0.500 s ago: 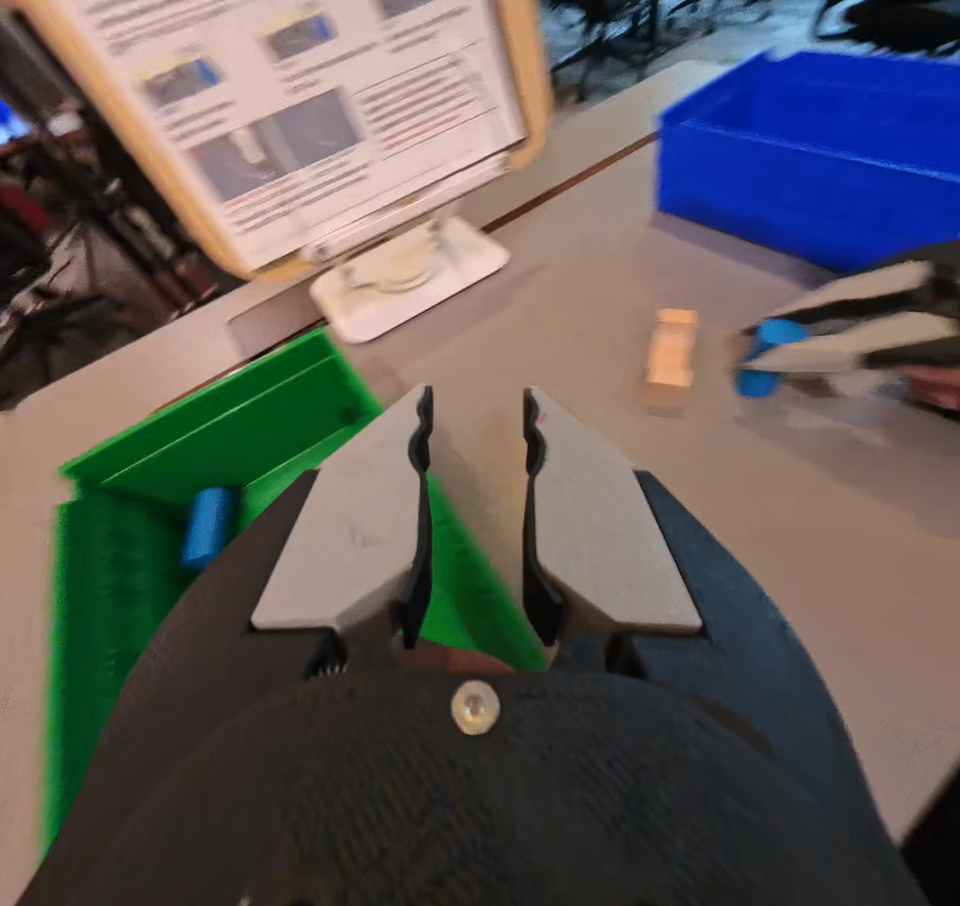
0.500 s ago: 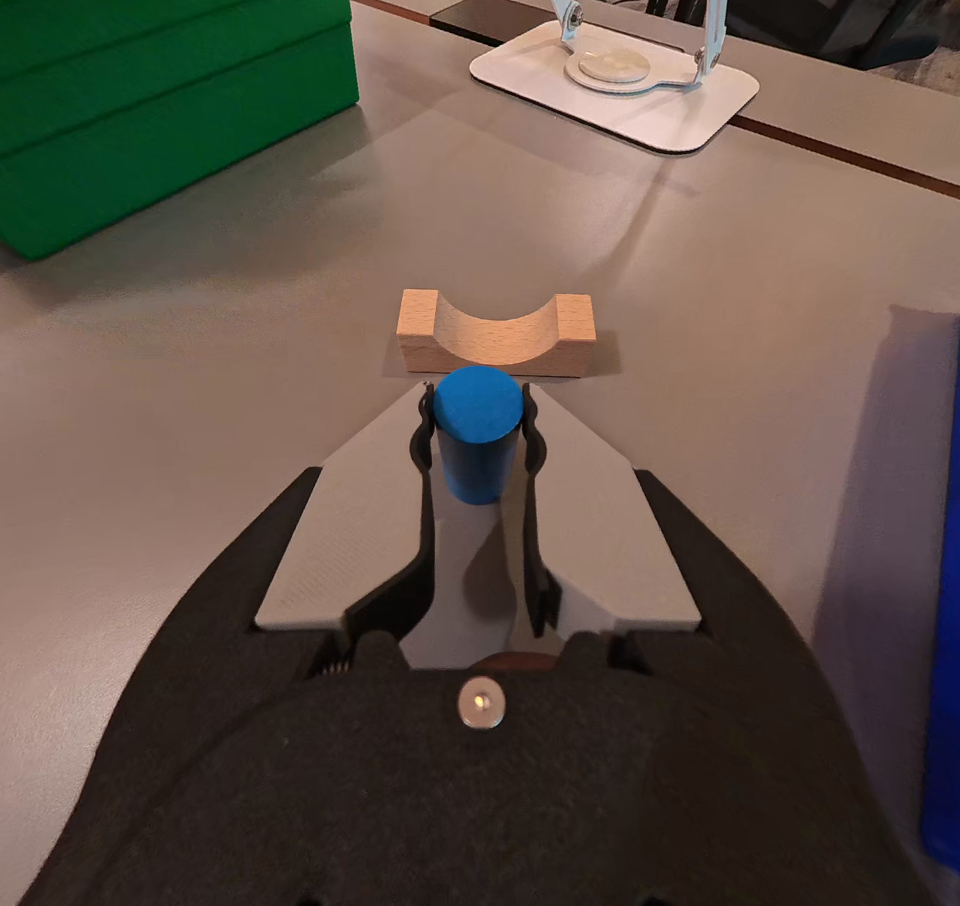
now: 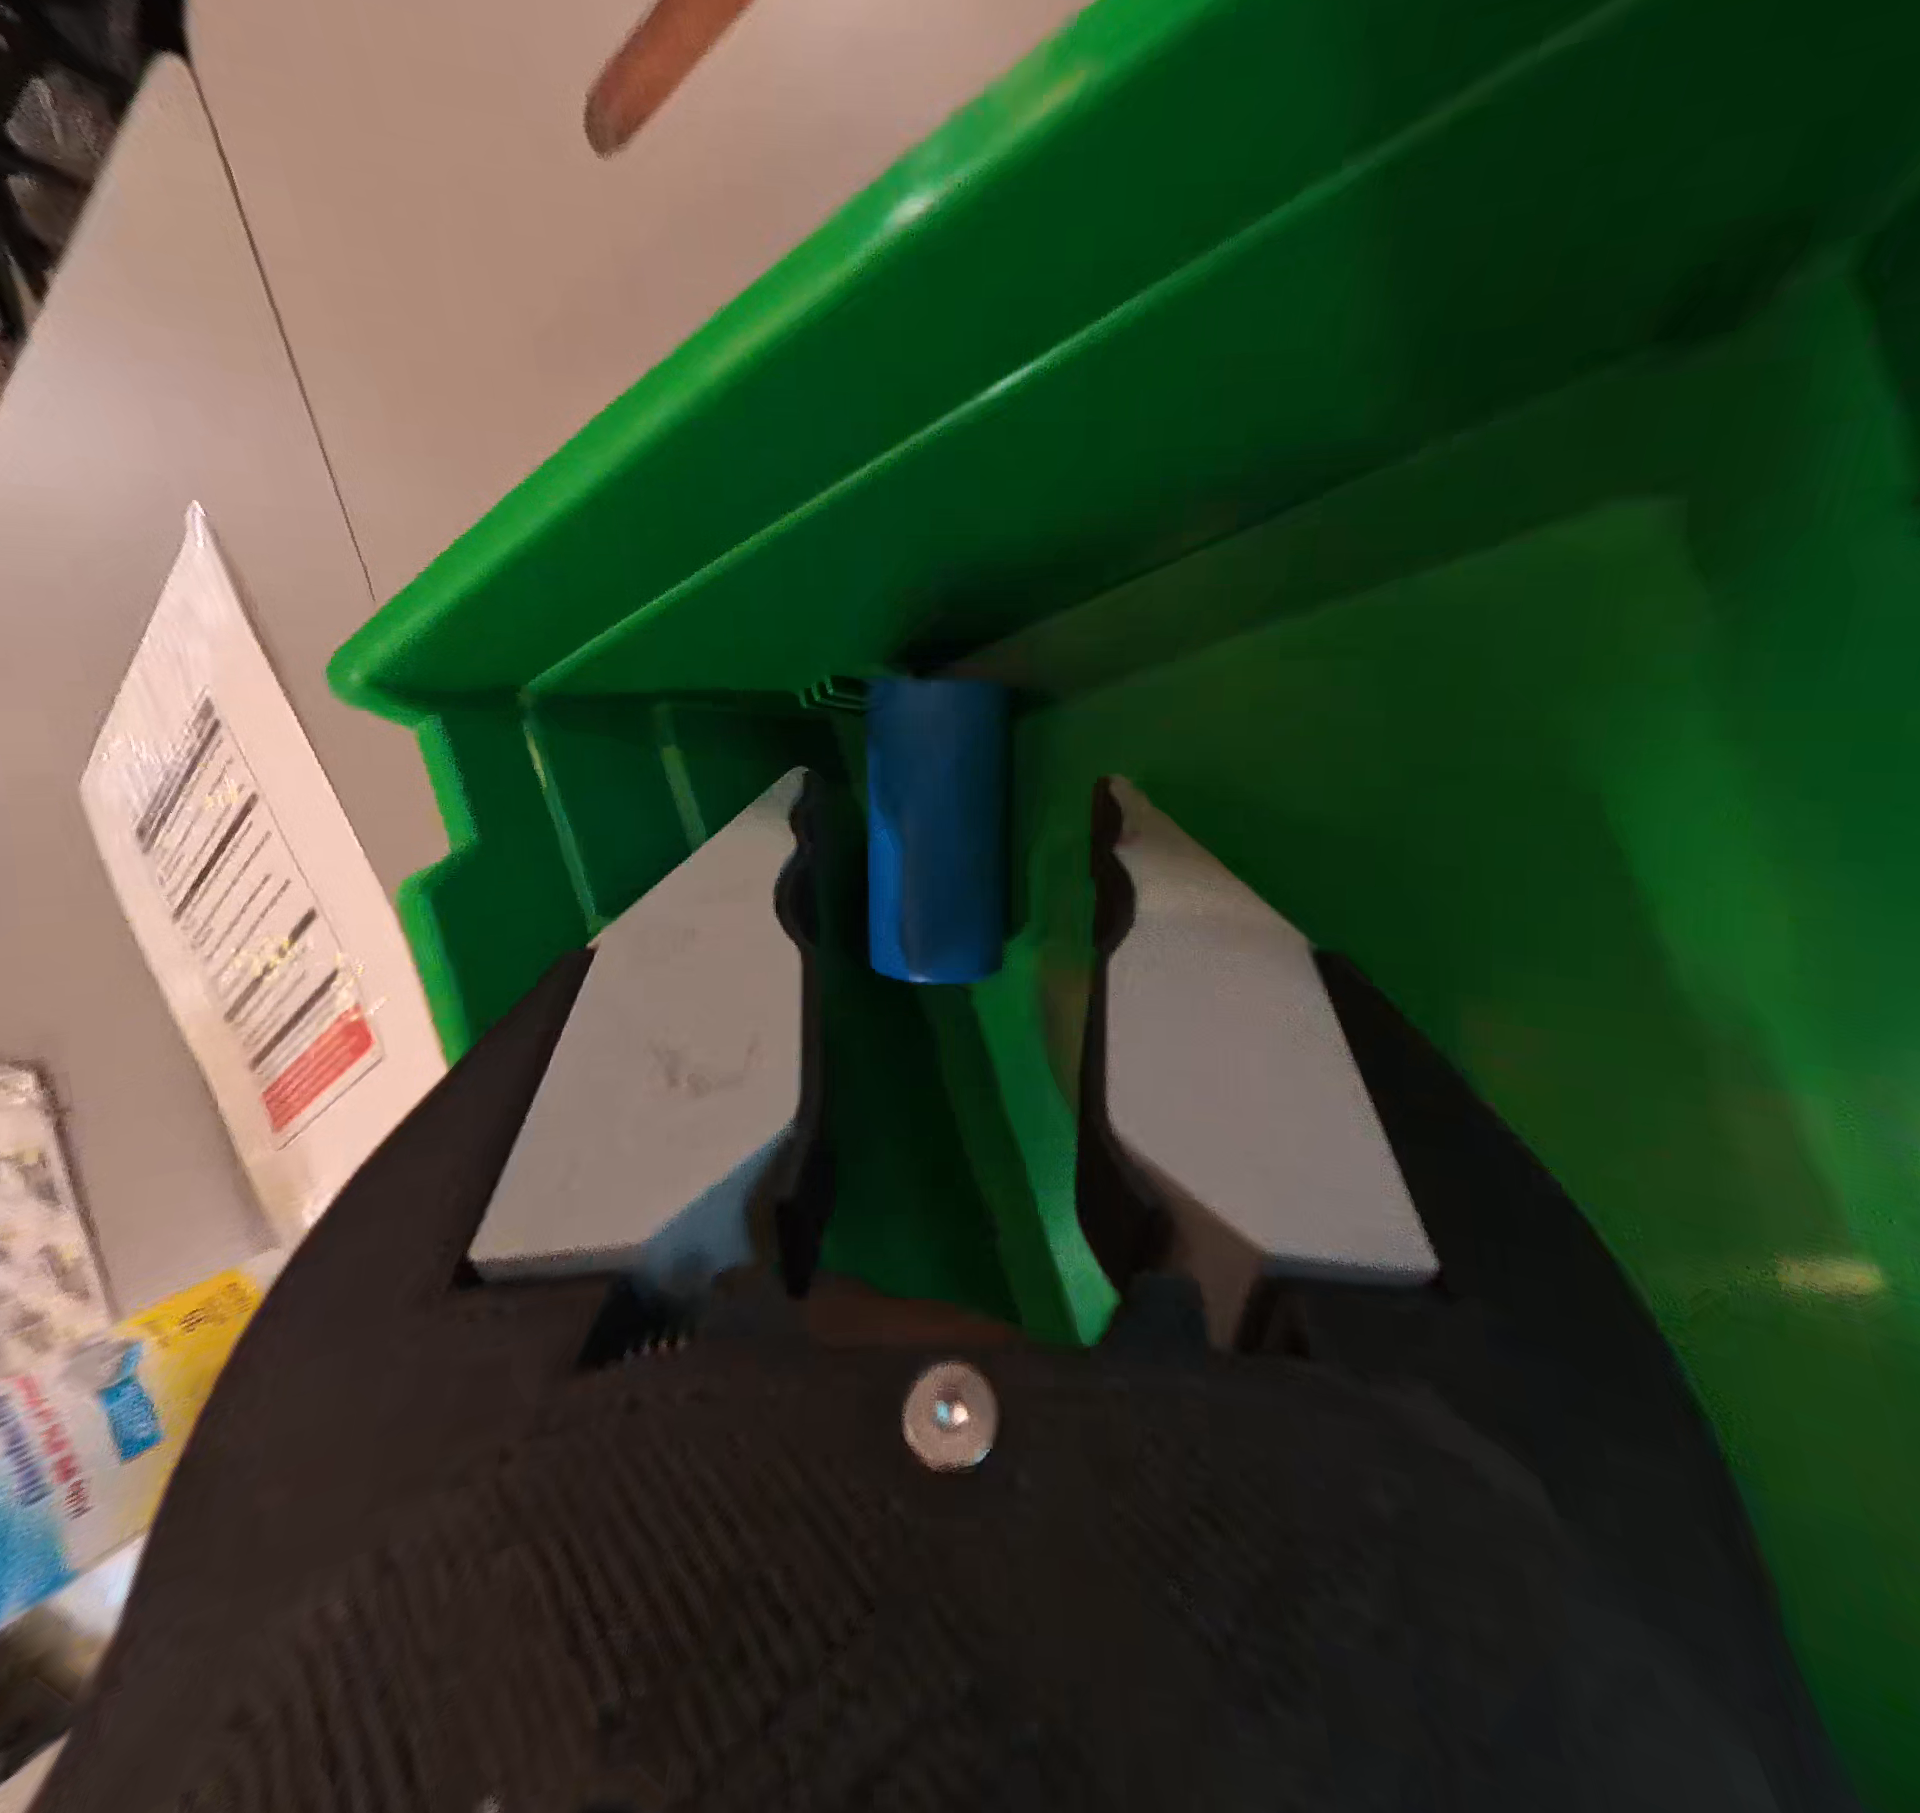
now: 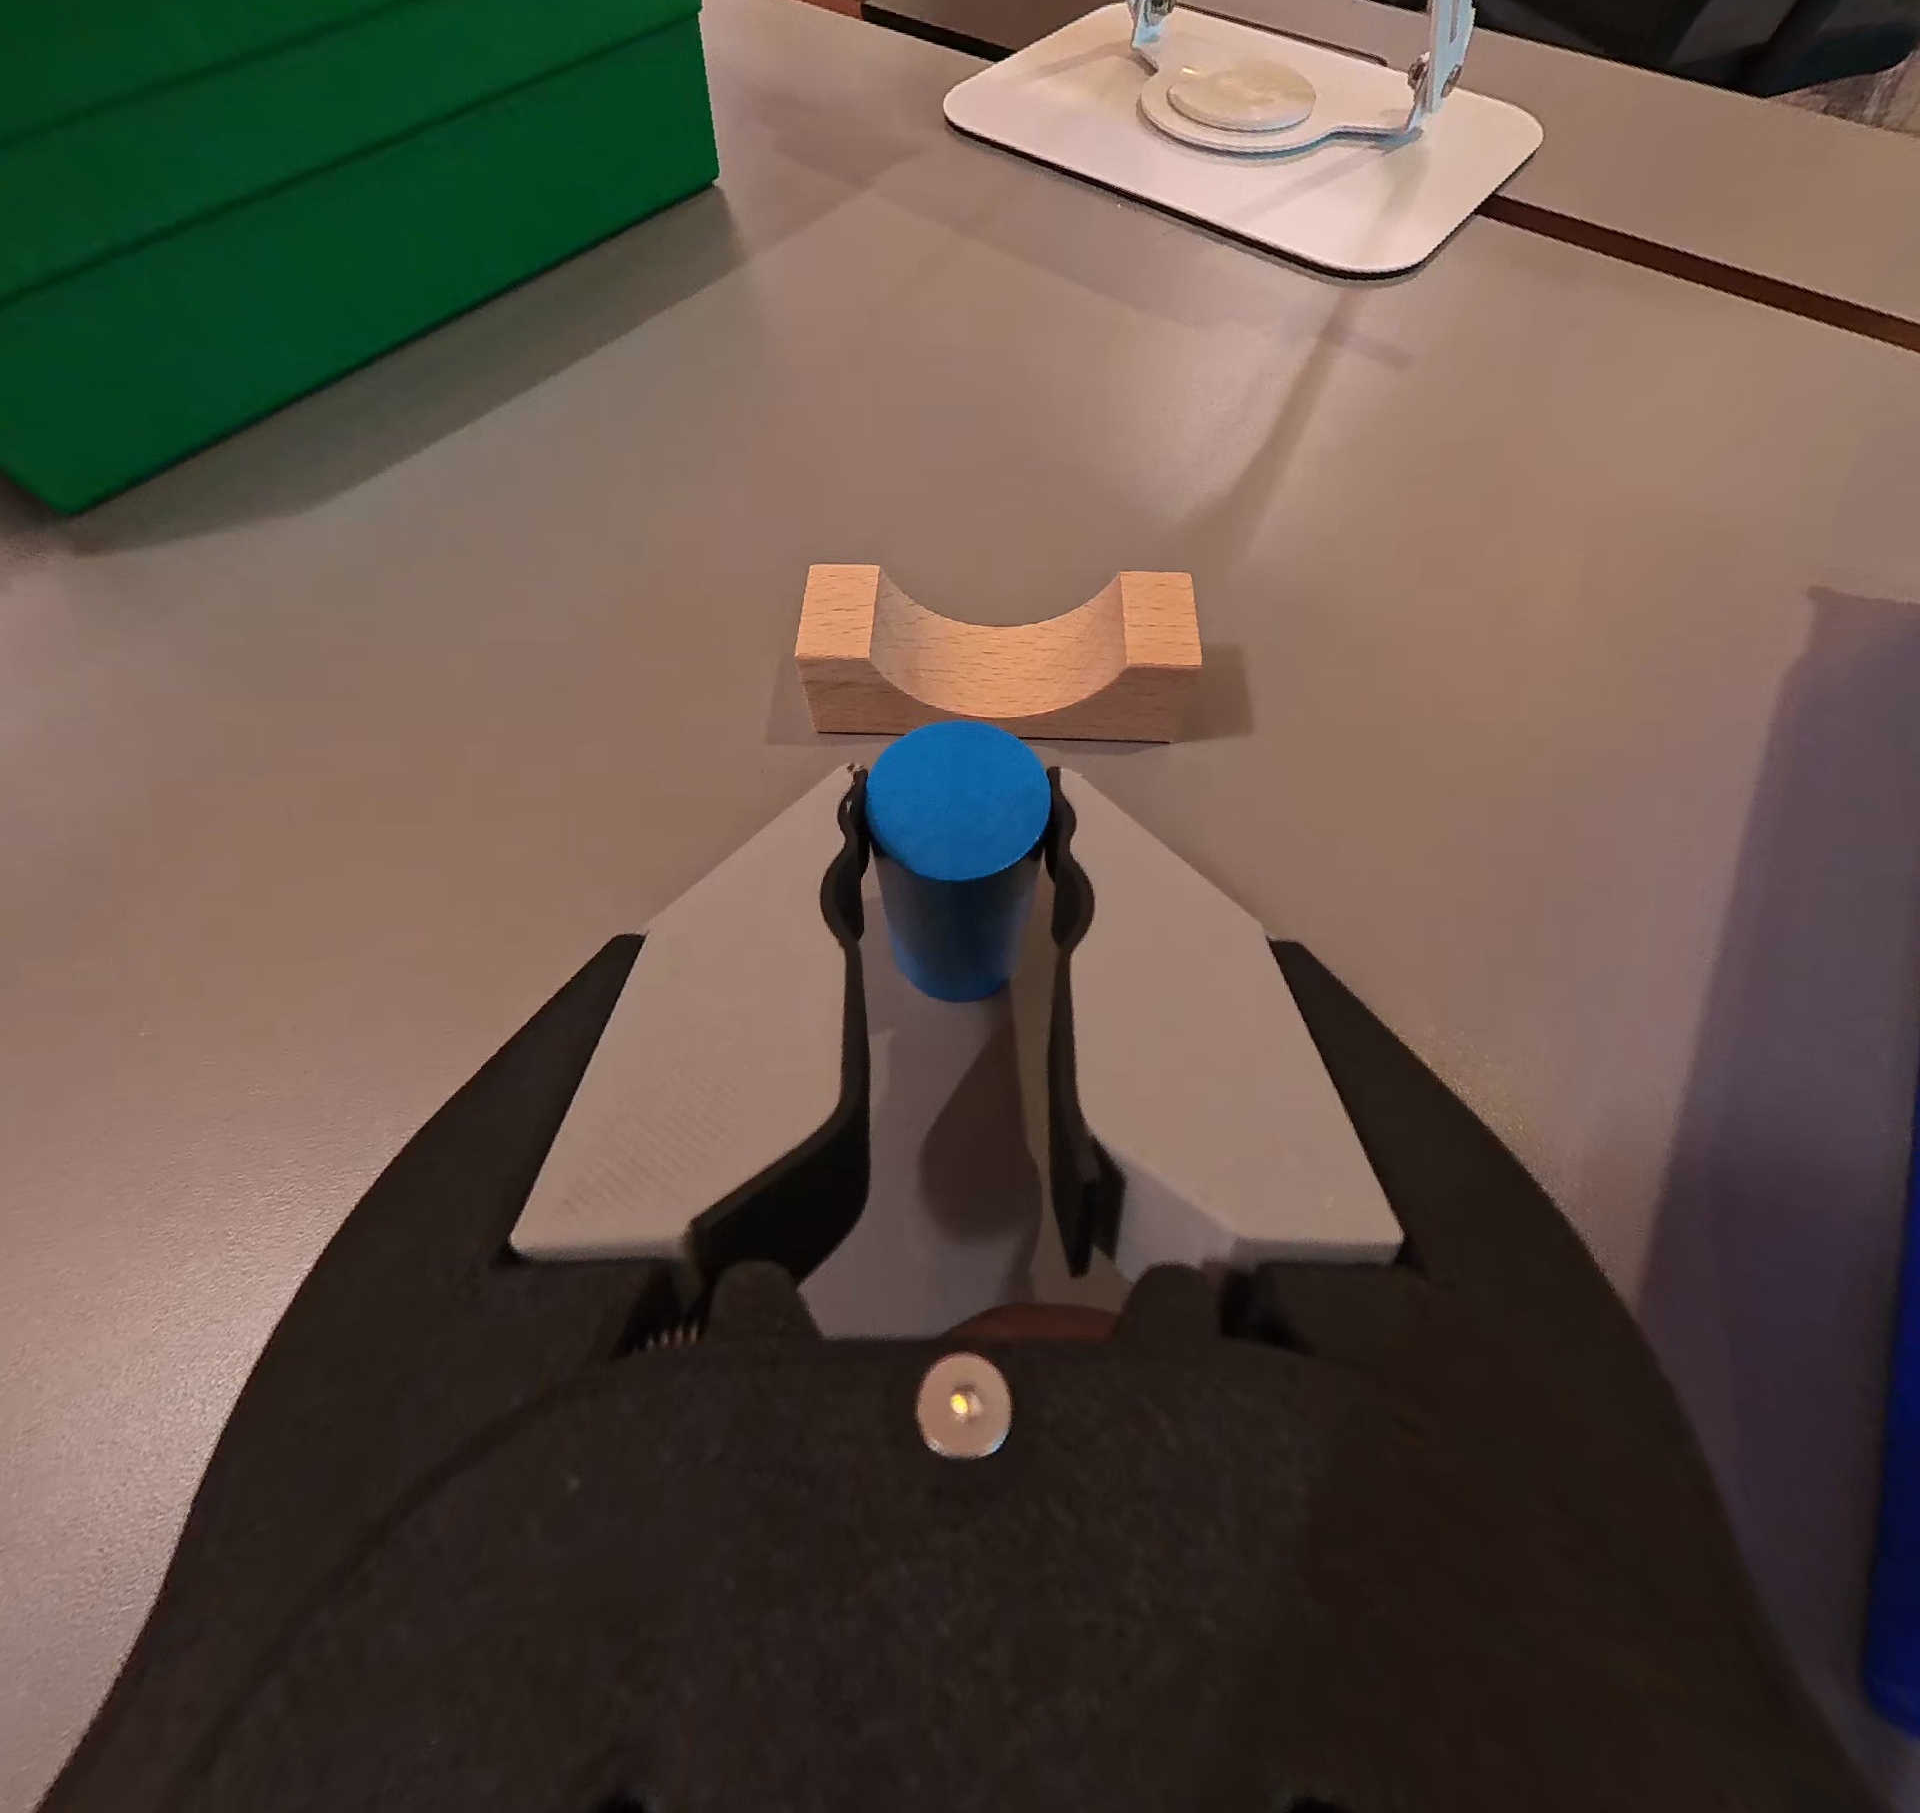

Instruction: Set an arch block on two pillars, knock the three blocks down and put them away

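Observation:
My left gripper (image 3: 956, 792) is open and reaches down into the green bin (image 3: 1351, 361). A blue cylinder (image 3: 935, 828) lies in the bin's corner between my fingertips, with a gap on each side, so the pads do not press on it. My right gripper (image 4: 956, 787) is shut on a second blue cylinder (image 4: 956, 813), held upright over the grey table. A wooden arch block (image 4: 997, 662) lies on the table just beyond it, curve facing up. The green bin (image 4: 312, 153) also shows at the far left of the right wrist view.
A white stand base (image 4: 1247, 132) sits at the back of the table. A blue bin's edge (image 4: 1896, 1451) is at the far right. A laminated sheet (image 3: 229, 828) and other papers lie on the table left of the green bin. About 45 cm separates my left fingertips from my right. The wooden arch block (image 4: 997, 662) is closer to my right gripper, around 6 cm from its tips; the left tips are 40 cm off.
My left gripper has swung from over the table down into the green bin, and its jaws have opened wider around the cylinder lying there. My right gripper has kept still with its cylinder.

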`<state>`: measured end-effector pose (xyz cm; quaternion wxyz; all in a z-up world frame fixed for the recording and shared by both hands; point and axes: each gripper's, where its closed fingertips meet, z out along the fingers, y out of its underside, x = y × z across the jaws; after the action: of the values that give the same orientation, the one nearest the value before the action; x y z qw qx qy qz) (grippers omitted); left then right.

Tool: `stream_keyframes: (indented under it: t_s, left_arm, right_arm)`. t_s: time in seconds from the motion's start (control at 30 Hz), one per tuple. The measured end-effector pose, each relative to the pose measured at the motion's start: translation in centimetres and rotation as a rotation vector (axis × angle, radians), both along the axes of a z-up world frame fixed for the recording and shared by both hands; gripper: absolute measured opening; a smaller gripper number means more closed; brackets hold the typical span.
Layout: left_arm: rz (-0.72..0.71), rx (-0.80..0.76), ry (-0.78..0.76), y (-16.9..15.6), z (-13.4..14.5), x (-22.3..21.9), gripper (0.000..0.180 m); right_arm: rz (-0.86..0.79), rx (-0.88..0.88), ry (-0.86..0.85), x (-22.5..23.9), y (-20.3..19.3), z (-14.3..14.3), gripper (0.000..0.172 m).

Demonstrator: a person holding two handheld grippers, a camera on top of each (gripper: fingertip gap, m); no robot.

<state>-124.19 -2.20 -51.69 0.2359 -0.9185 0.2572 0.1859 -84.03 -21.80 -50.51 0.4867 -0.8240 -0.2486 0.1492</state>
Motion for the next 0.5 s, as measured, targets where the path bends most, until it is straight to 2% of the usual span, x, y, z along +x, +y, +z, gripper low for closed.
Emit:
stream_keyframes:
  t_s: [0.07, 0.13, 0.17, 0.33, 0.43, 0.5]
  left_arm:
    - [0.014, -0.045, 0.024, 0.3, -1.1, -0.6, 0.050]
    - [0.022, -0.058, 0.013, 0.7, -1.5, -0.7, 0.033]
    - [0.030, -0.058, 0.000, 0.9, -1.5, -0.8, 0.031]
    - [0.044, -0.097, -0.055, 0.0, -1.6, -0.7, 0.030]
    - [0.020, -0.097, -0.168, -1.4, -1.4, 0.8, 0.030]
    - [0.008, -0.032, -0.265, -1.9, -0.3, 1.8, 0.028]
  right_arm:
    - [0.002, 0.000, 0.001, 0.0, 0.0, 0.0, 0.031]
    - [0.003, -0.002, 0.004, 0.0, -0.1, 0.0, 0.031]
    - [0.004, -0.003, 0.006, 0.0, -0.1, 0.0, 0.031]
    - [0.006, 0.000, 0.018, 0.0, -0.2, 0.1, 0.031]
    - [0.013, 0.009, 0.024, 0.0, -0.4, 0.3, 0.032]
    - [0.017, 0.019, 0.033, 0.0, -0.5, 0.5, 0.033]
